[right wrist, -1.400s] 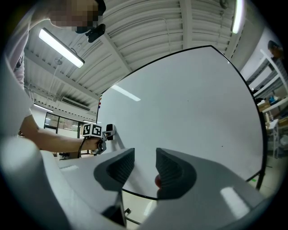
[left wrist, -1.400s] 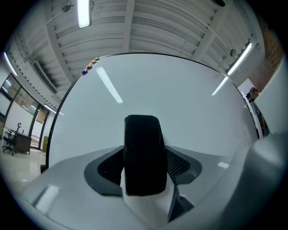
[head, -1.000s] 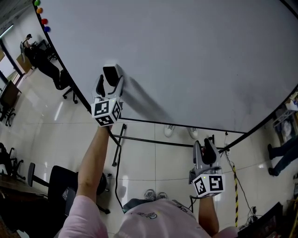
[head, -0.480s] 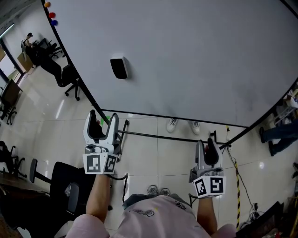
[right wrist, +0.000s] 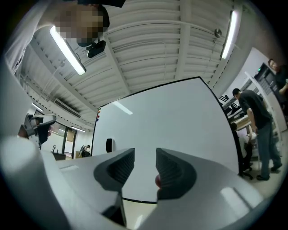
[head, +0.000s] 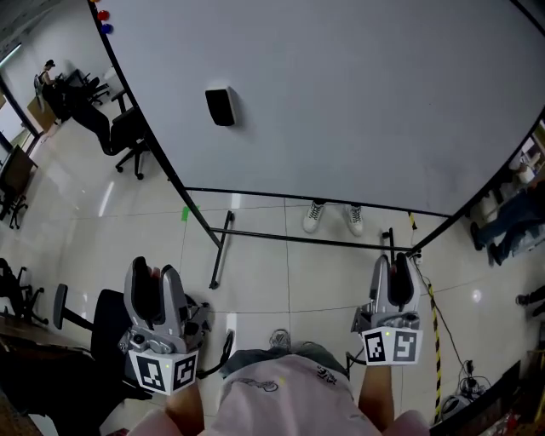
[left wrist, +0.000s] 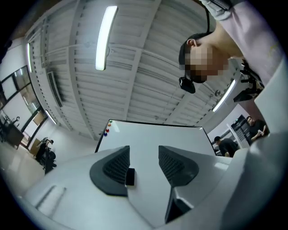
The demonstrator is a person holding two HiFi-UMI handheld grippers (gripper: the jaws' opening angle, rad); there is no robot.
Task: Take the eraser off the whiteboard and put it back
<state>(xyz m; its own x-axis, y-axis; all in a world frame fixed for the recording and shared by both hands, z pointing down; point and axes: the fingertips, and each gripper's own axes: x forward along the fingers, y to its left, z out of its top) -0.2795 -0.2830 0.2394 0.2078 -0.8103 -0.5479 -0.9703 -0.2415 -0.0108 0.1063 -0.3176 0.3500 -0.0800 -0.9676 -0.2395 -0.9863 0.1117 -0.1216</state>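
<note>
The black eraser (head: 220,106) sticks to the big whiteboard (head: 341,102), upper left, with nothing touching it. My left gripper (head: 156,271) is far back from the board, low on the left near my body. Its jaws have just been closing and nothing is between them. In the left gripper view a gap still shows between the left gripper's (left wrist: 144,155) pads, with the eraser (left wrist: 130,176) small and distant beyond. My right gripper (head: 390,262) is held low on the right, its jaws narrowly apart and empty. The right gripper view shows the right gripper (right wrist: 145,157) facing the board, the eraser (right wrist: 108,145) far left.
The board's stand legs (head: 220,247) reach across the tiled floor. Office chairs (head: 128,136) stand to the left and a black chair (head: 102,328) is by my left side. A pair of shoes (head: 332,217) shows under the board. A person (head: 502,226) walks at the right. Coloured magnets (head: 103,20) sit at the board's corner.
A second ago the left gripper's jaws were around the eraser on the board. It has since left the eraser there and drawn back toward my body, jaws narrower. The right gripper shifted slightly.
</note>
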